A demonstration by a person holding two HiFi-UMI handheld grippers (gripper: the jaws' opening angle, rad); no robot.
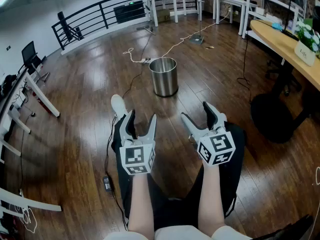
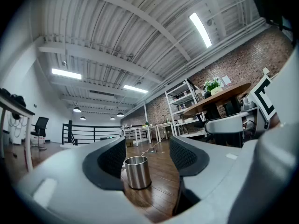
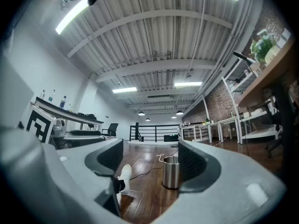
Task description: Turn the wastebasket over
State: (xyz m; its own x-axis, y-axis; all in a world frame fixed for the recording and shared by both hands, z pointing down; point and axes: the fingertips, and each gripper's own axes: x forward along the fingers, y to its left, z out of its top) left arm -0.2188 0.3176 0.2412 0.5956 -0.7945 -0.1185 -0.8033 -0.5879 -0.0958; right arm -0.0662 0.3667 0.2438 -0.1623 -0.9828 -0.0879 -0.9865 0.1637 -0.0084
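Note:
A shiny steel wastebasket [image 1: 164, 76] stands upright on the wood floor, mouth up, a short way ahead of me. Both grippers are held side by side low over my legs, well short of it. My left gripper [image 1: 142, 122] is open with nothing between its jaws; in the left gripper view the wastebasket [image 2: 137, 172] shows far off through the gap. My right gripper [image 1: 200, 114] is open and empty too, and in the right gripper view the wastebasket [image 3: 171, 172] stands beyond its right jaw.
A white shoe [image 1: 118, 105] on an outstretched leg lies left of the wastebasket. Cables [image 1: 136, 58] run across the floor behind it. A wooden desk [image 1: 282, 39] with a plant is at the right, white desks [image 1: 30, 91] at the left, a black railing [image 1: 100, 14] behind.

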